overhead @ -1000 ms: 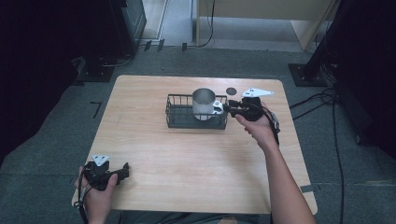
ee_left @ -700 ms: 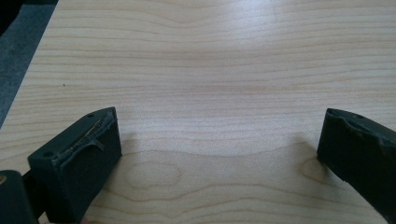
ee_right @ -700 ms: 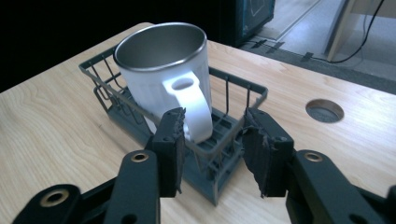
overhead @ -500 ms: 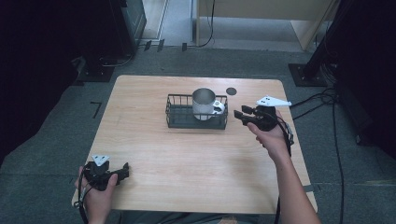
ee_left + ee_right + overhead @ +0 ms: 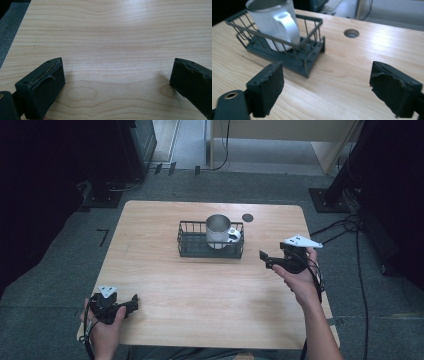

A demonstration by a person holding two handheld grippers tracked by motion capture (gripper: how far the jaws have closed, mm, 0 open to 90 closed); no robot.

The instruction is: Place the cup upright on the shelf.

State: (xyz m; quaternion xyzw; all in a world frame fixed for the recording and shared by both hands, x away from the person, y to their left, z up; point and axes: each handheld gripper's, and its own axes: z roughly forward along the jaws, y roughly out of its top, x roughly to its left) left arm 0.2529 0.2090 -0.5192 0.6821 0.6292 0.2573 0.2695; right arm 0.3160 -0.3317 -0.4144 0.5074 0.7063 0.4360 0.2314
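Steel mug [image 5: 218,230], one, in one wire basket [image 5: 192,246]; two empty gaping tongs.

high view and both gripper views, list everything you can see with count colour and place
table: 1, light wood, centre of the scene
wire basket: 1, dark, middle of the table toward the far edge
mug: 1, silver metal, upright in the right part of the basket
hole: 1, dark round, in the tabletop right of the basket at the far edge
floor cables: several, black, on the grey floor right of the table
left gripper: 1, black, open, near left corner of the table
right gripper: 1, black, open and empty, right of the basket, jaws pointing toward it
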